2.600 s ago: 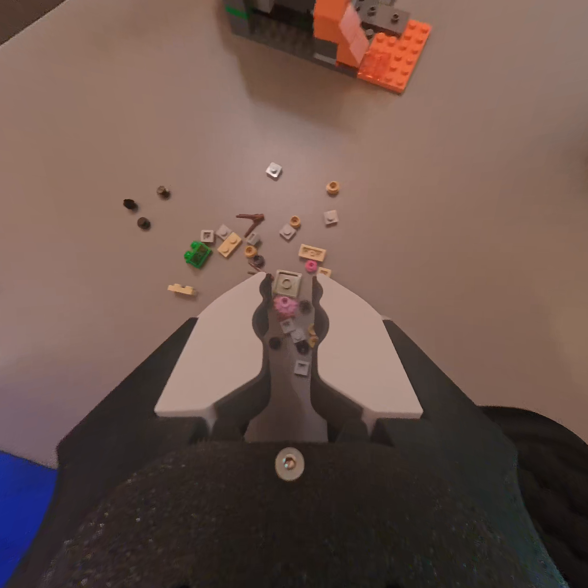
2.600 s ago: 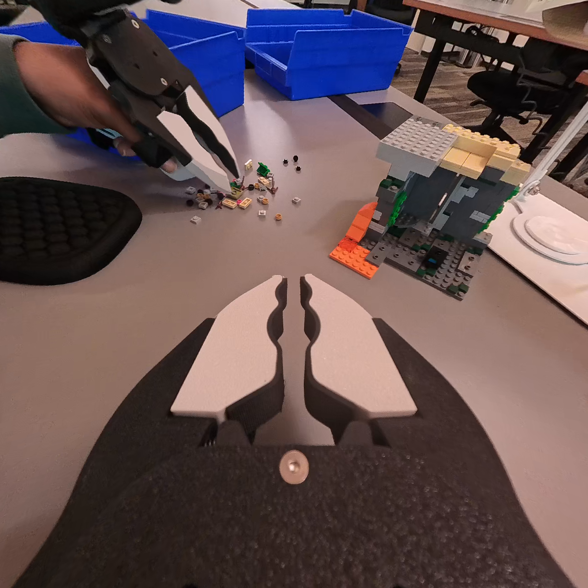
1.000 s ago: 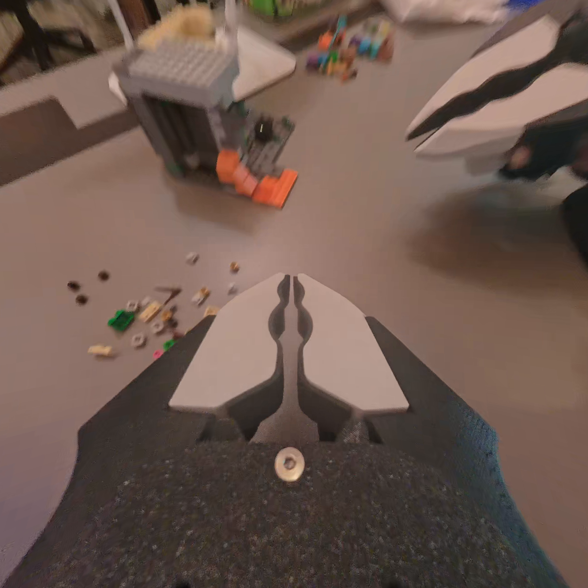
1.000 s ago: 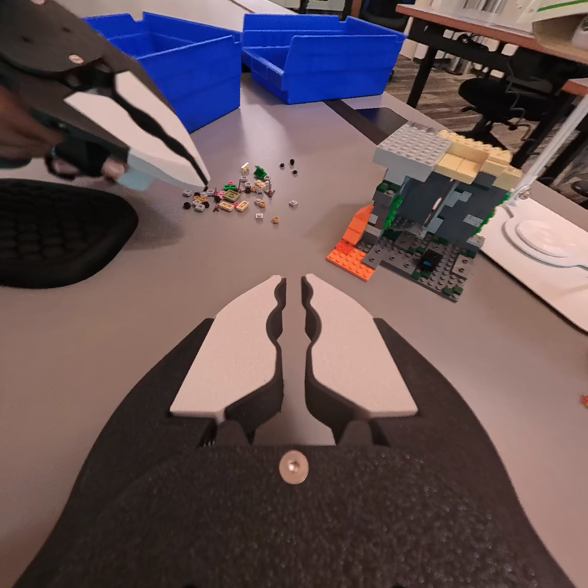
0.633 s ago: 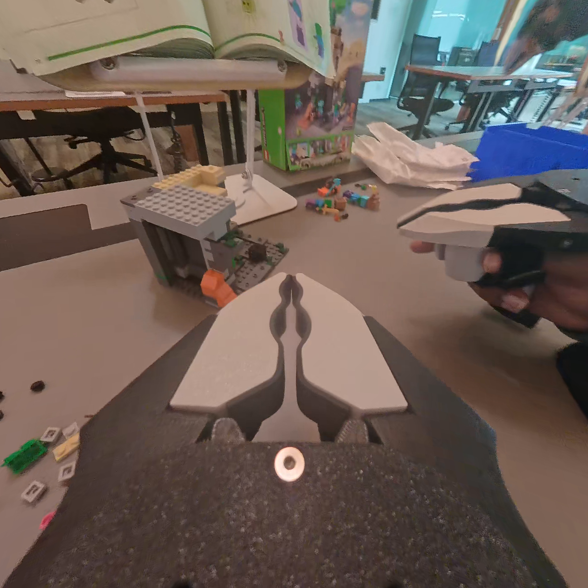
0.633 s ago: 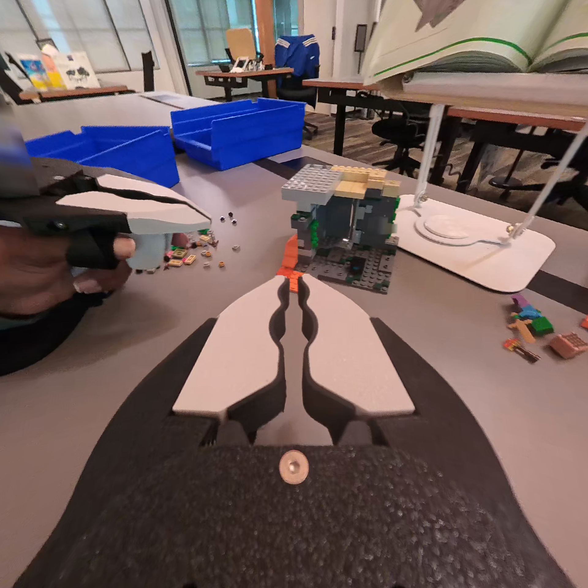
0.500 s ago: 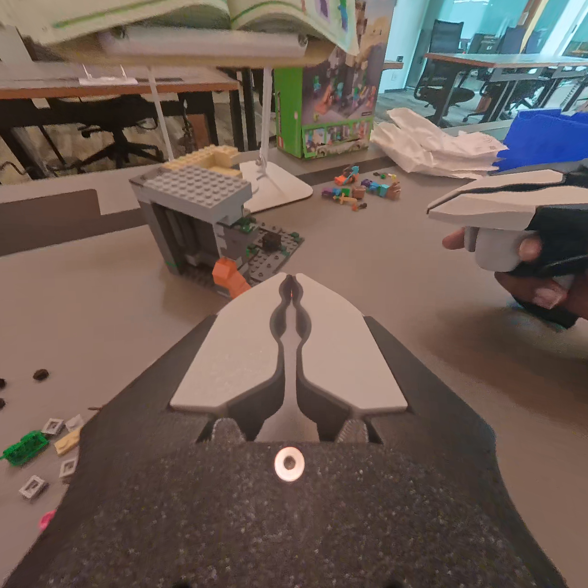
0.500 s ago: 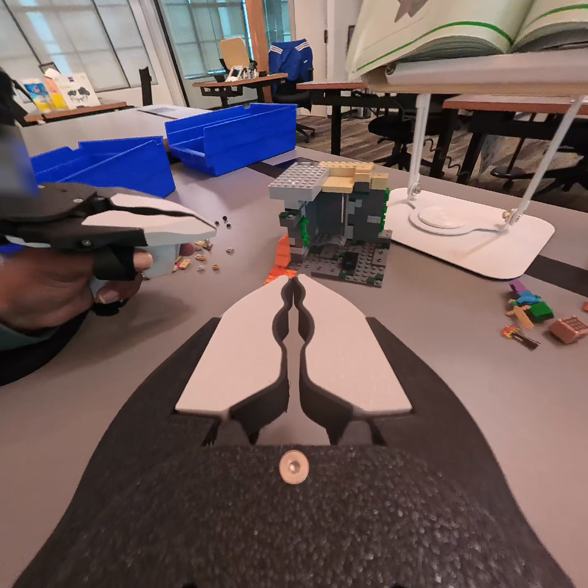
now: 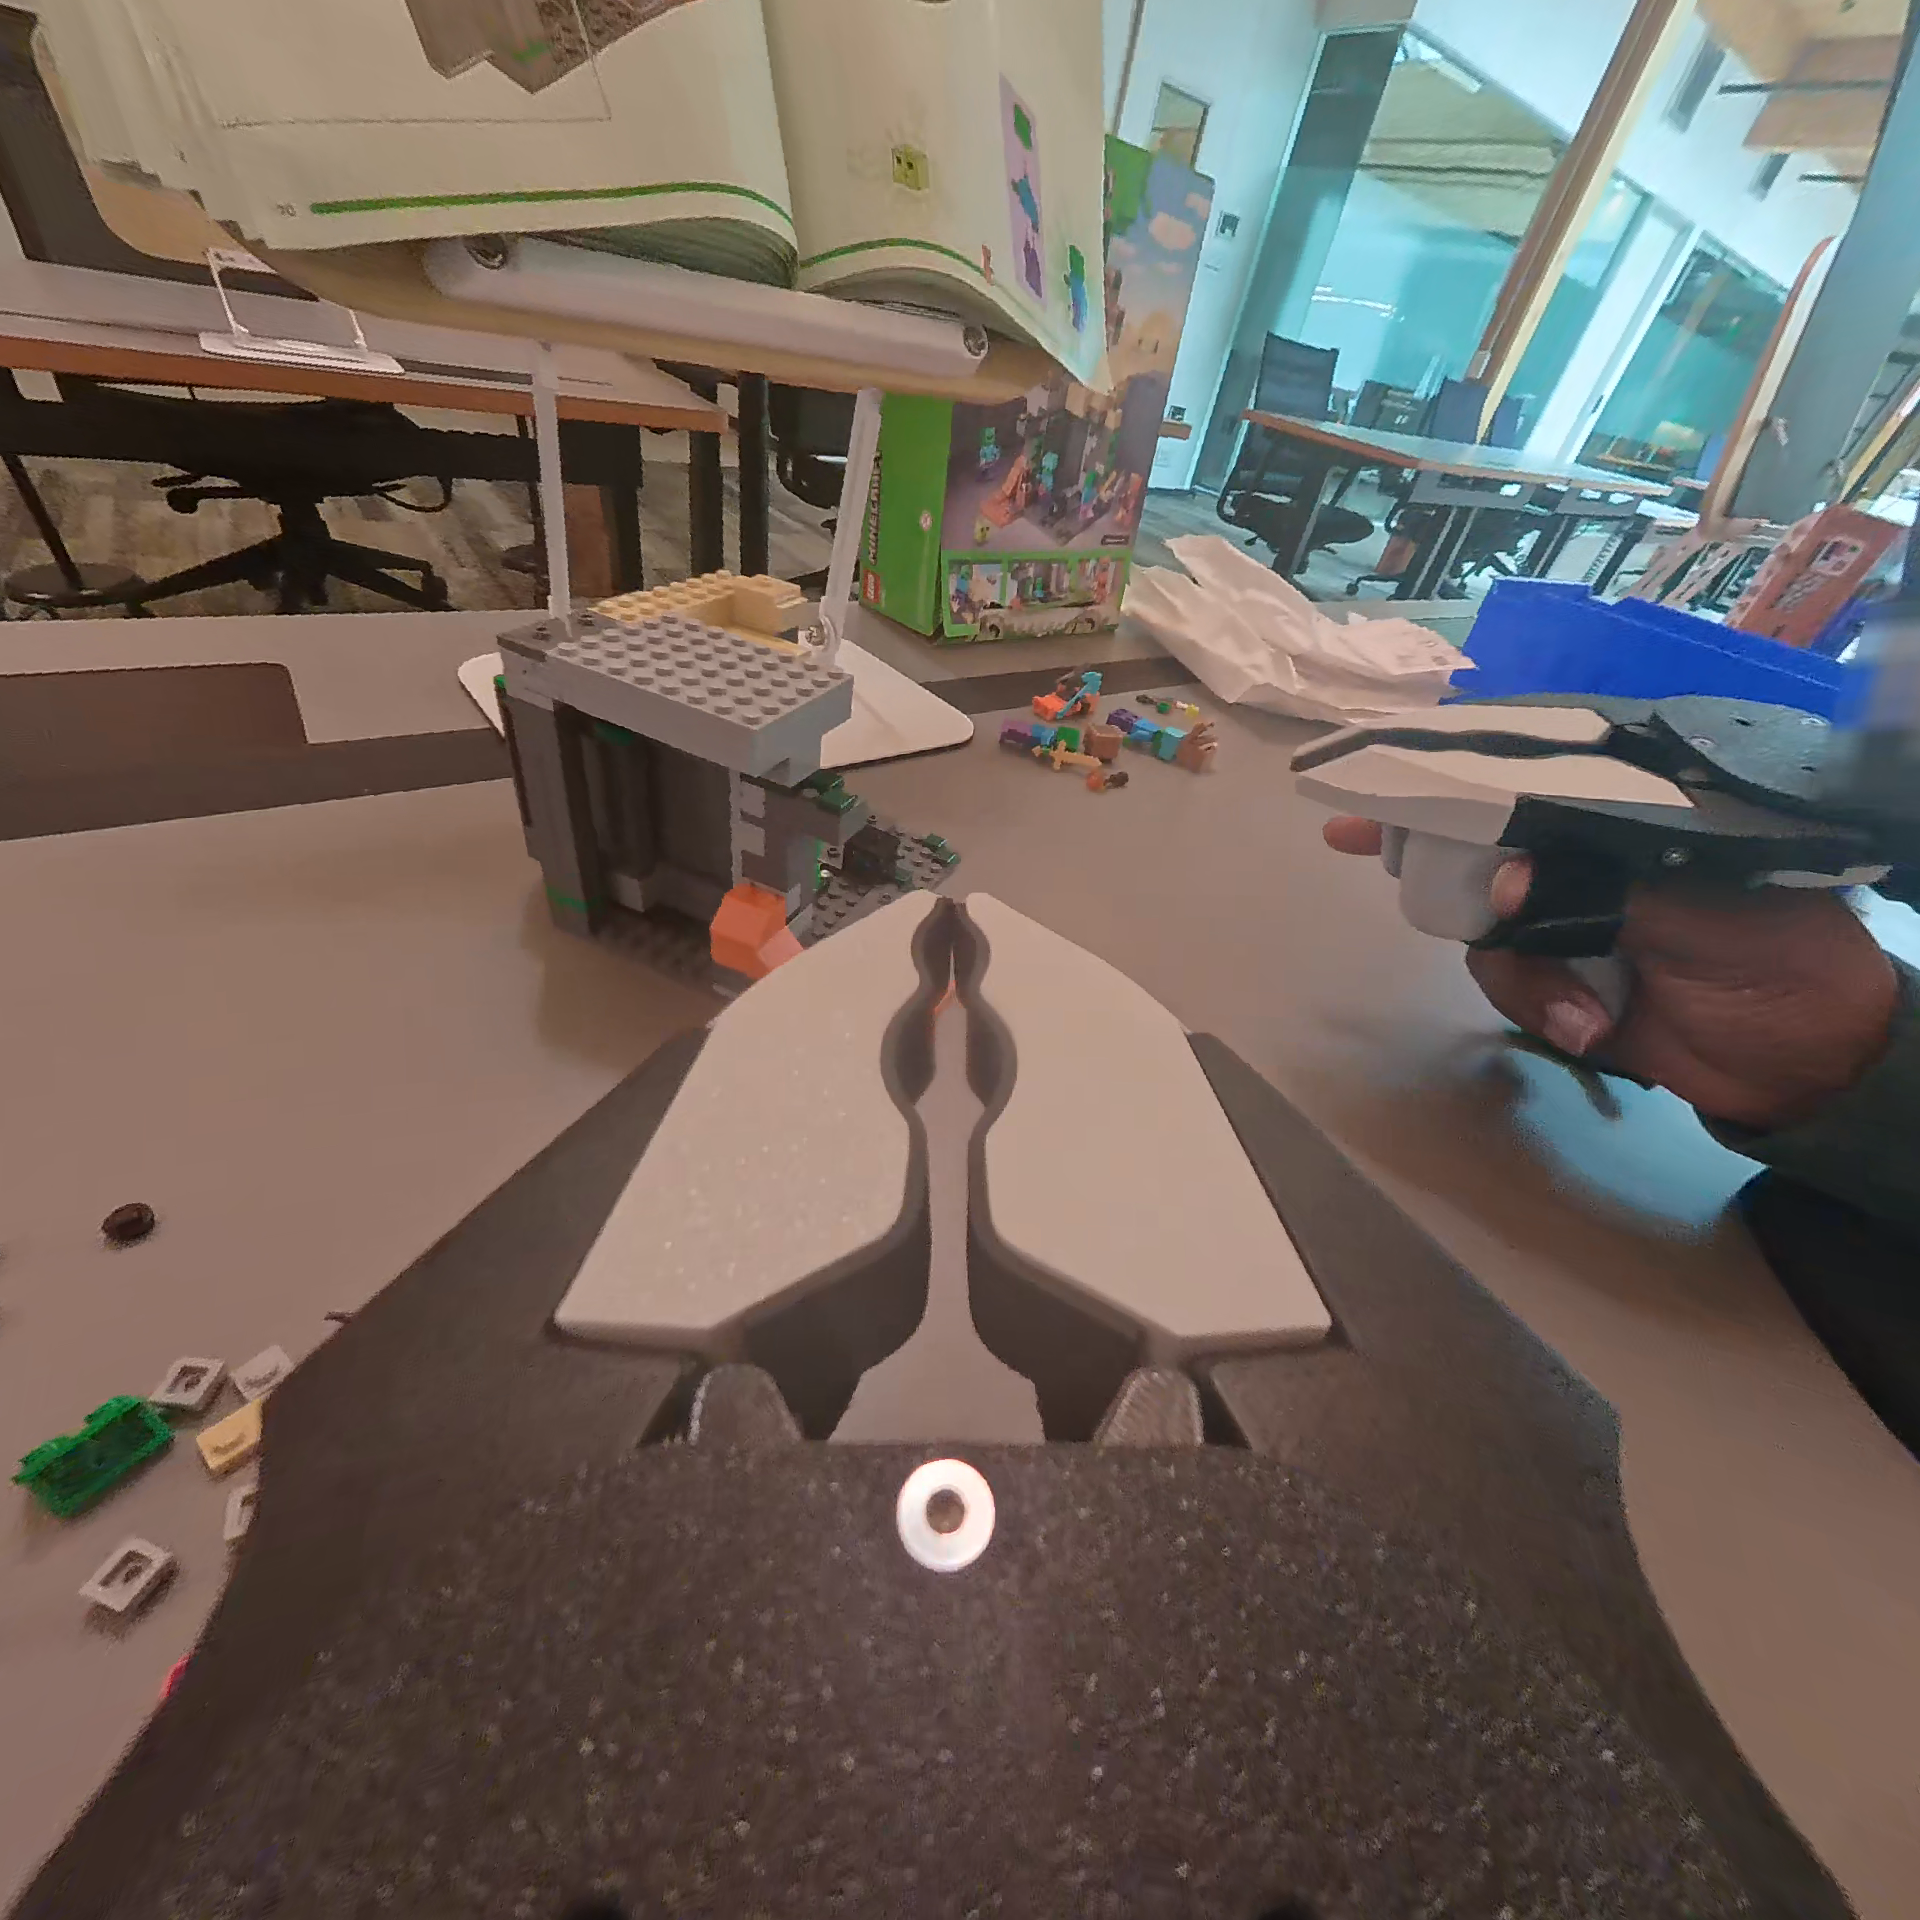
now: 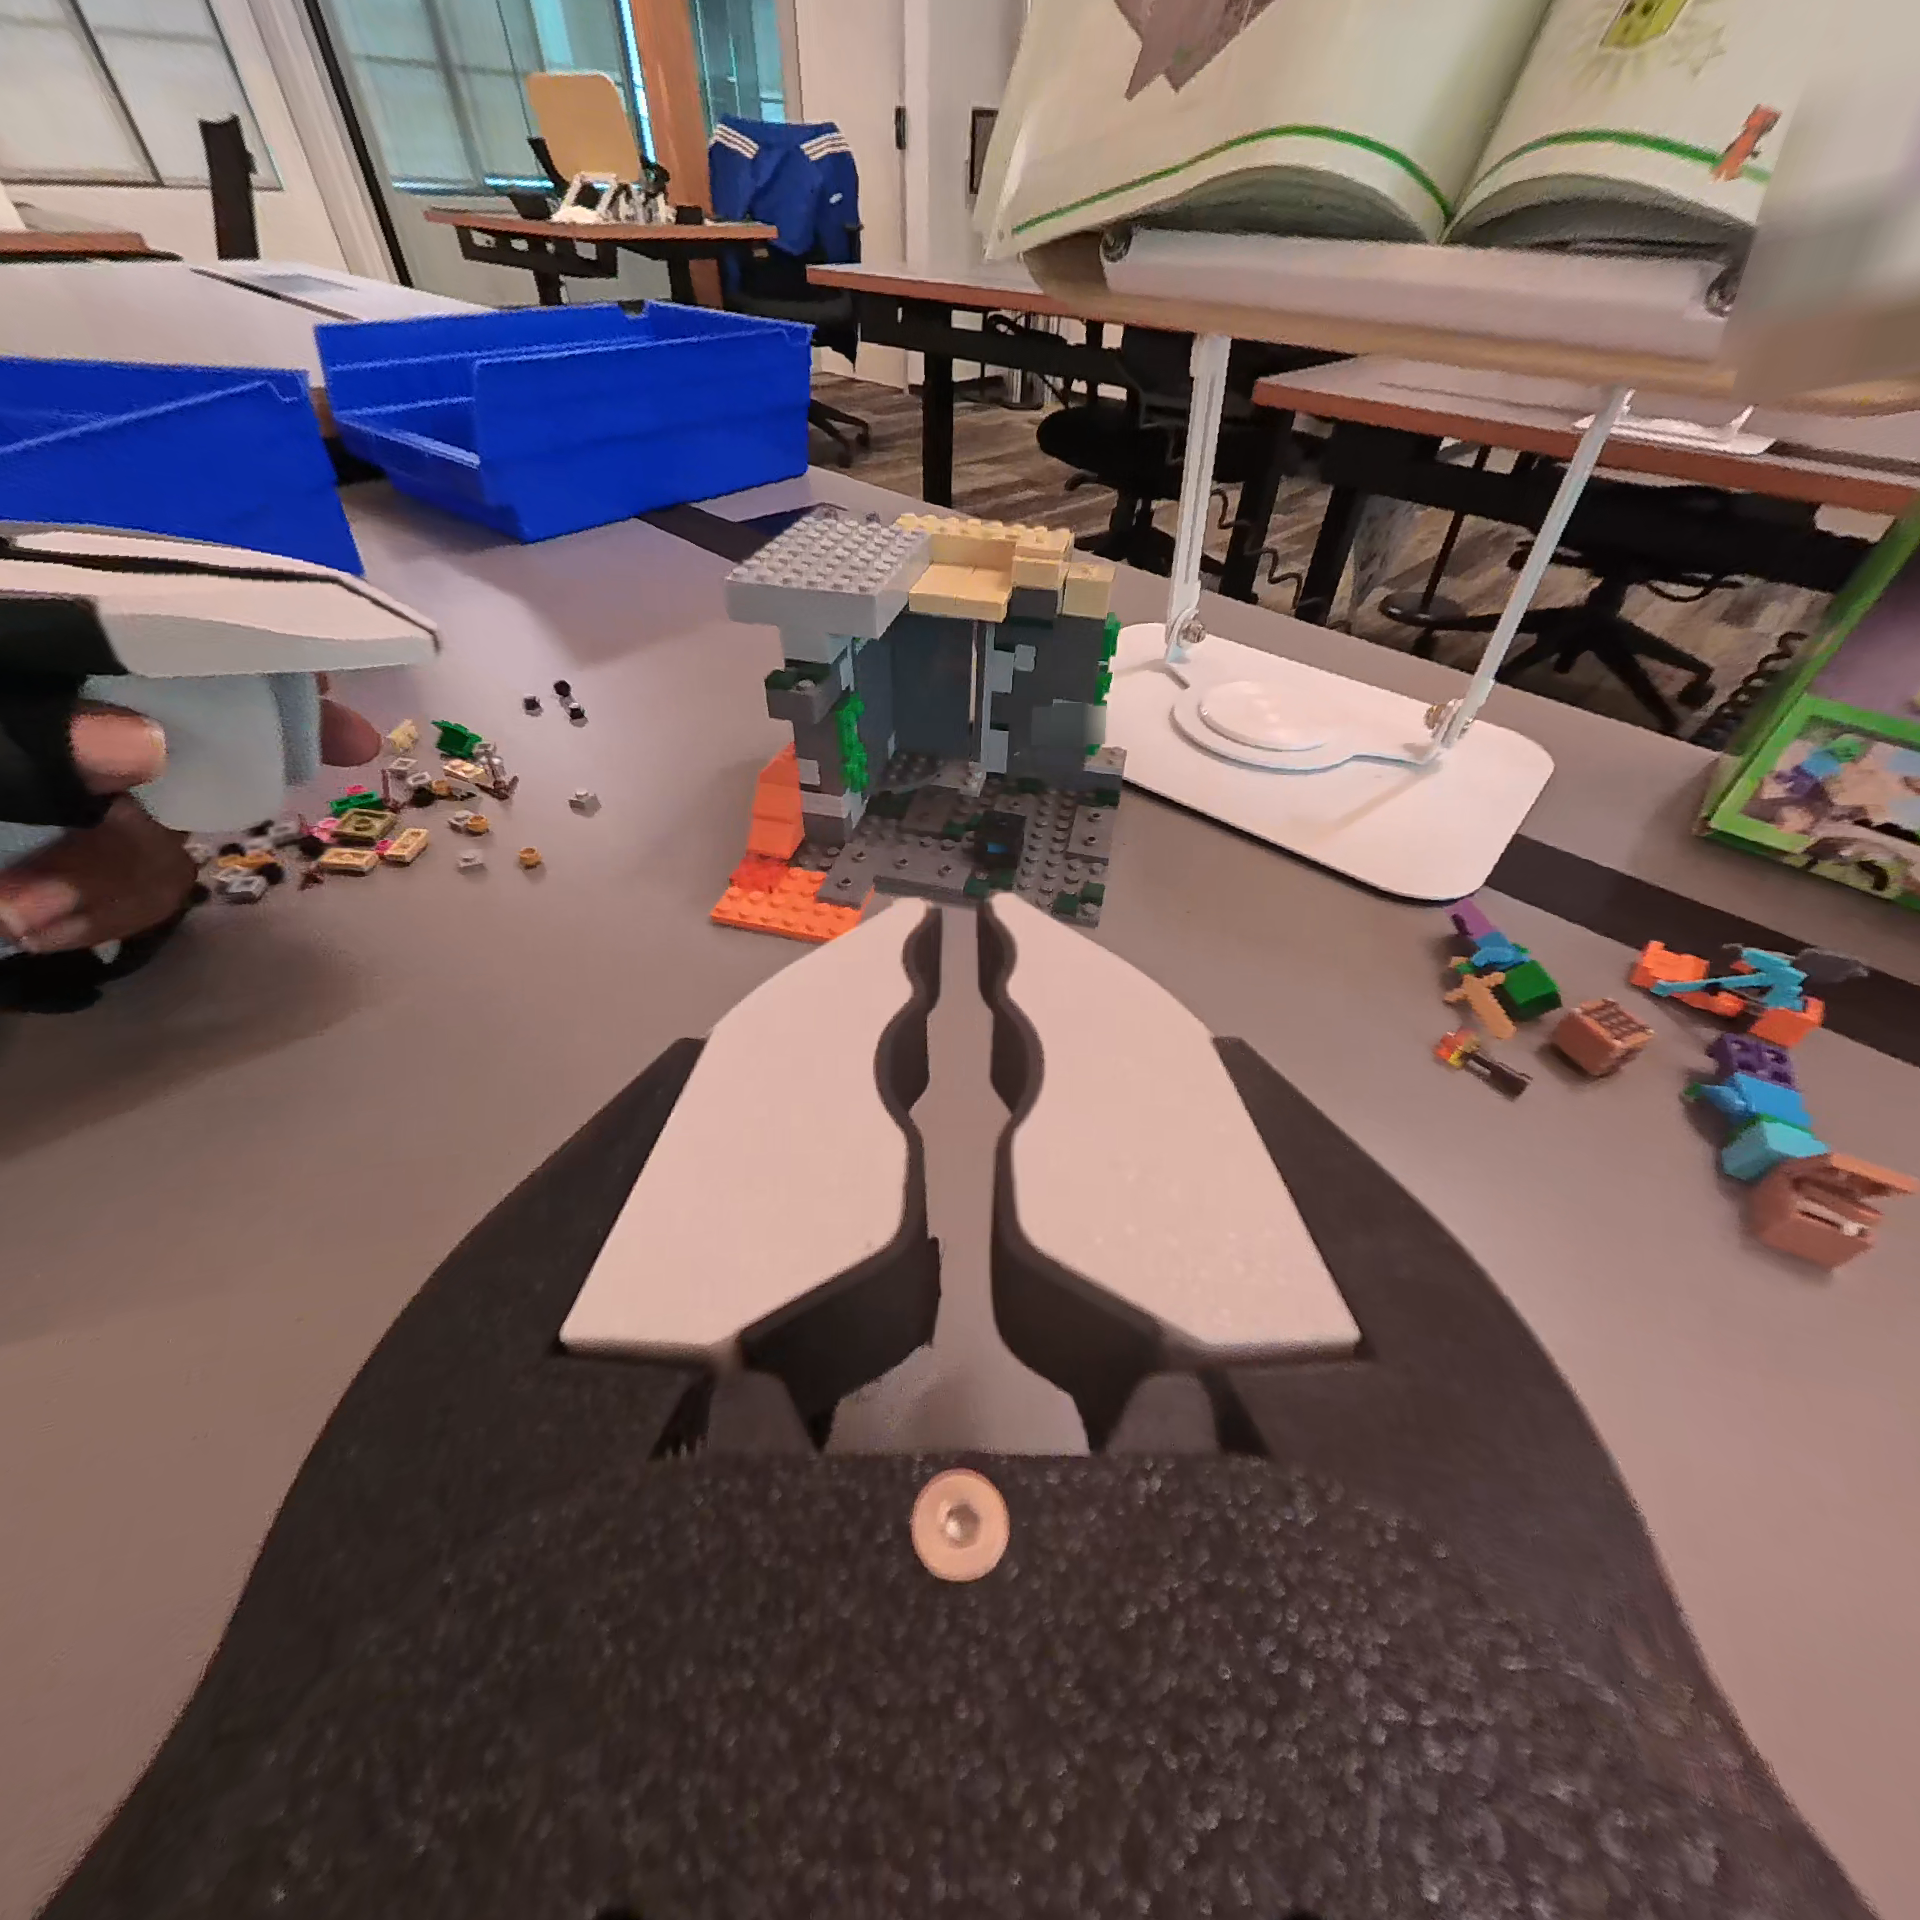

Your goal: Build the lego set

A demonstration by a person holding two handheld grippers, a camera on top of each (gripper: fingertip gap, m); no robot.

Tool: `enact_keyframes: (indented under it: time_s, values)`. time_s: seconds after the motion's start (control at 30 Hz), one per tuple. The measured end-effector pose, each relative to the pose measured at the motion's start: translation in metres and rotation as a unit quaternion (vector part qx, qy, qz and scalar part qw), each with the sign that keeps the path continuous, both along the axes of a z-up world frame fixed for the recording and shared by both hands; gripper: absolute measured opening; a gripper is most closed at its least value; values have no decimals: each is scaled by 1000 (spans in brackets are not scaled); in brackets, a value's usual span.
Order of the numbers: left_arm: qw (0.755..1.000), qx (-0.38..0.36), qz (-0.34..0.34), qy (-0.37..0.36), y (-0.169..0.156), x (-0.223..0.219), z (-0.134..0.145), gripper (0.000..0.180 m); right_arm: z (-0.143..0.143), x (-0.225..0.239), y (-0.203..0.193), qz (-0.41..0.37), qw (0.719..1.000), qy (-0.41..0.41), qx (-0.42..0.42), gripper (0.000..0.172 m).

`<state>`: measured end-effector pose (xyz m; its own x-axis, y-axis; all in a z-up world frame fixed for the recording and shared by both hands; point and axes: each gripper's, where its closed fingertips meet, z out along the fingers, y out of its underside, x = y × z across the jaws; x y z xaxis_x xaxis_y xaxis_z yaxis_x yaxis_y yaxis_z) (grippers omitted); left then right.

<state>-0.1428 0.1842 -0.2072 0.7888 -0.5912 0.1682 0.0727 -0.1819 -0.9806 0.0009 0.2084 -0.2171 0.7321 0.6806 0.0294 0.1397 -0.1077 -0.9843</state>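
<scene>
Grey table (image 10: 312, 1143) bare ahead; left gripper (image 9: 948, 906) pressed together, right gripper (image 10: 959, 914) slightly apart, near brick model (image 10: 935, 707).

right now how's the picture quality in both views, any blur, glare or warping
Left wrist view: wide-angle warping bends the open book overhead; the brick building is sharp, the other gripper's hand slightly smeared, with a soft shadow under it. Right wrist view: edges blur, notably the book stand at upper right; the loose small bricks stay crisp; no harsh glare on the table.
</scene>
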Motion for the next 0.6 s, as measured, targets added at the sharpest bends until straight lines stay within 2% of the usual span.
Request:
enact_keyframes:
  time_s: [0.17, 0.33, 0.47, 0.53, 0.6]
  values:
    - [999, 24, 4, 40, -4, -1, 3, 0, 9, -2, -5, 17, 1000, 22, 8, 5]
    - [995, 69, 3, 78, -16, 5, 20, 0, 12, -4, -13, 34, 999, 25, 15, 0]
    - [992, 108, 20, 59, -38, -17, 74, 0, 12, -8, -16, 45, 999, 19, 18, 0]
    - [990, 122, 48, 50, -51, -51, 107, 0, 11, -8, -15, 43, 999, 15, 15, 0]
    - [984, 127, 96, 74, -60, -104, 132, 0, 10, -8, -15, 46, 999, 19, 11, 0]
